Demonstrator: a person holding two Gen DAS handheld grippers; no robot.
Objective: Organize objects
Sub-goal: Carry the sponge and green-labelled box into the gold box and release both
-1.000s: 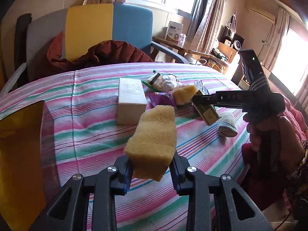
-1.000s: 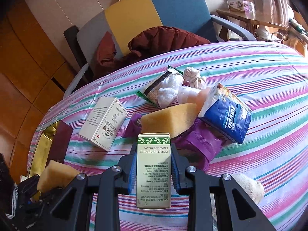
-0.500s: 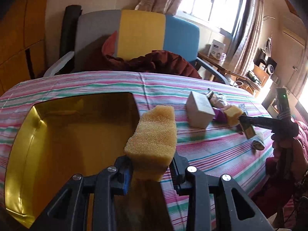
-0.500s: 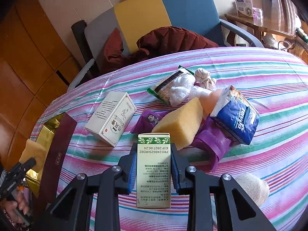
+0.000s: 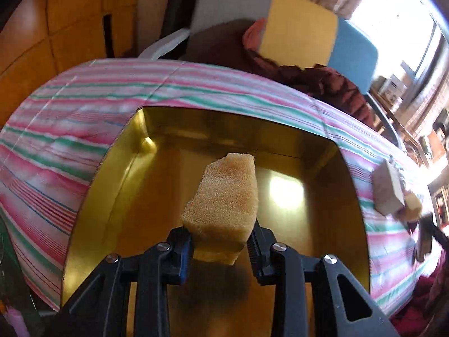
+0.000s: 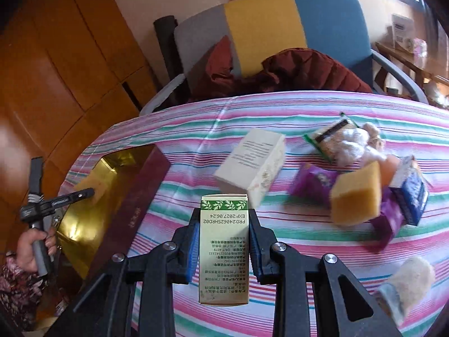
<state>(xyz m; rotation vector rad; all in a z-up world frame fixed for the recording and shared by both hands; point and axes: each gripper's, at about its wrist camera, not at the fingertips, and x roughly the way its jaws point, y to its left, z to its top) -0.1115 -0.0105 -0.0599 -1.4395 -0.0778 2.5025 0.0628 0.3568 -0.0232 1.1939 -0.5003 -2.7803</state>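
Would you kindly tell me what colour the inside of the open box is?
Shiny gold; the box interior shows best in the left wrist view.

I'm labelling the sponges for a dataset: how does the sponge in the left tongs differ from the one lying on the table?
The held sponge is clamped in the left tongs over the gold-lined box; the loose sponge lies free among packets on the striped tablecloth. The held sponge tapers to a narrower, rounded top; the loose sponge looks a squarer block with flat faces. Both are yellow, porous foam.
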